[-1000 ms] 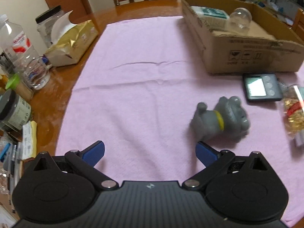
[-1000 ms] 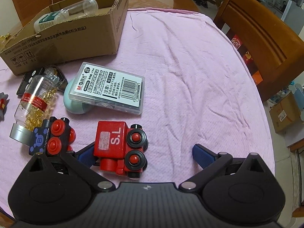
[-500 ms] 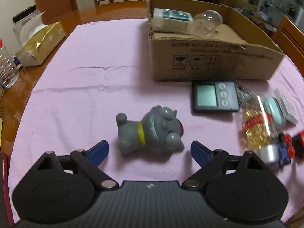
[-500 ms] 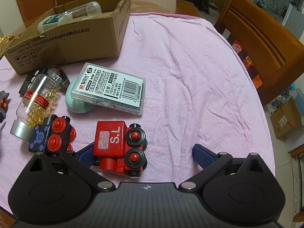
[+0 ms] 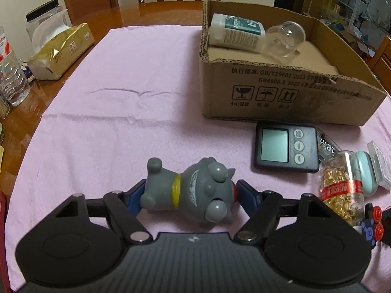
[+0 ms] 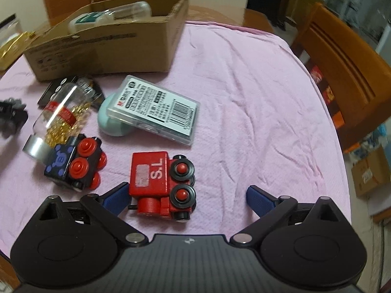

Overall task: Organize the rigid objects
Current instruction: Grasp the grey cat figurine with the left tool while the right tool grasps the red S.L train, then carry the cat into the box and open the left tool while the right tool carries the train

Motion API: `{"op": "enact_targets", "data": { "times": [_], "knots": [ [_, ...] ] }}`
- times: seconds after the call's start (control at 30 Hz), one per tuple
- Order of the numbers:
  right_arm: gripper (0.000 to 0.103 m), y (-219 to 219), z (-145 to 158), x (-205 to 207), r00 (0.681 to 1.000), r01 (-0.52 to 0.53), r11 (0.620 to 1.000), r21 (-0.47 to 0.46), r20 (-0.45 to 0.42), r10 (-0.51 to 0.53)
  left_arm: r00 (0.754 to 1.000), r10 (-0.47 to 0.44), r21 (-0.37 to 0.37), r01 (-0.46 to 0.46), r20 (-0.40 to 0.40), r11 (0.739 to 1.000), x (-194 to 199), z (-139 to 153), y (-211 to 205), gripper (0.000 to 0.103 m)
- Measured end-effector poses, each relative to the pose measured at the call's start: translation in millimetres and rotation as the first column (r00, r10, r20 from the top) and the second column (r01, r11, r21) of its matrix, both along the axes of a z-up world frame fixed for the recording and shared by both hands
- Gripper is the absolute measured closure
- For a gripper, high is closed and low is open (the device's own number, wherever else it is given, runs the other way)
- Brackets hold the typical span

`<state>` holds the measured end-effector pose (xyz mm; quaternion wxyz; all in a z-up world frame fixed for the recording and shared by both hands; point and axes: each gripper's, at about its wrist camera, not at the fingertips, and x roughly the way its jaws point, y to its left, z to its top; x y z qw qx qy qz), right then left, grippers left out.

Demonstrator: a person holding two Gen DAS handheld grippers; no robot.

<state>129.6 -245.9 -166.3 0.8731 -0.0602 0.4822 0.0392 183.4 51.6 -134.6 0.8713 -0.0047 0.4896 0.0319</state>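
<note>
A grey toy cat (image 5: 193, 190) with a yellow collar lies on its side on the pink cloth. My left gripper (image 5: 190, 195) is closed around it, a blue pad at each end. The cardboard box (image 5: 288, 97) behind it holds a white bottle (image 5: 235, 33) and a clear jar (image 5: 283, 37). My right gripper (image 6: 187, 197) is open; its left pad is beside a red toy train (image 6: 158, 183) marked S.L, its right pad stands apart. A blue and black toy car (image 6: 73, 161) lies to the left.
A black timer (image 5: 286, 149), a capsule bottle (image 5: 342, 185), a mint round case (image 6: 112, 122) and a clear card box (image 6: 156, 112) lie by the cardboard box. A tissue pack (image 5: 61, 51) and bottles stand at the left. A wooden chair (image 6: 342, 61) stands at the right.
My left gripper moved right and forward to the grey cat and closed on it. My right gripper shifted slightly; the red train stays by its left pad.
</note>
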Motion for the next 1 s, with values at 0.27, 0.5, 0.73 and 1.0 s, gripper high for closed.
{"op": "enact_targets", "data": {
  "times": [0.27,0.5,0.73,1.0],
  "knots": [
    [0.027,14.3,5.9,1.4,0.996,-0.092,0.996,0.008,0.012,0.092,1.0,-0.002,0.034,0.002,0.003,0.999,-0.7,1.3,-5.2,0.026],
    [0.039,16.2,7.9,1.5,0.996,-0.088,0.996,0.018,0.009,0.087,1.0,-0.026,0.029,0.026,0.003,0.999,0.0,2.3,-3.6,0.03],
    [0.049,21.9,10.4,1.4,0.995,-0.102,0.995,-0.012,-0.006,0.102,0.996,-0.088,0.018,0.089,-0.023,0.996,0.5,4.2,-0.8,0.031],
    [0.049,16.4,16.0,4.1,0.991,-0.119,0.993,0.008,-0.06,0.12,0.975,-0.217,0.026,0.218,-0.042,0.976,-7.3,19.5,-3.0,0.031]
  ]
}}
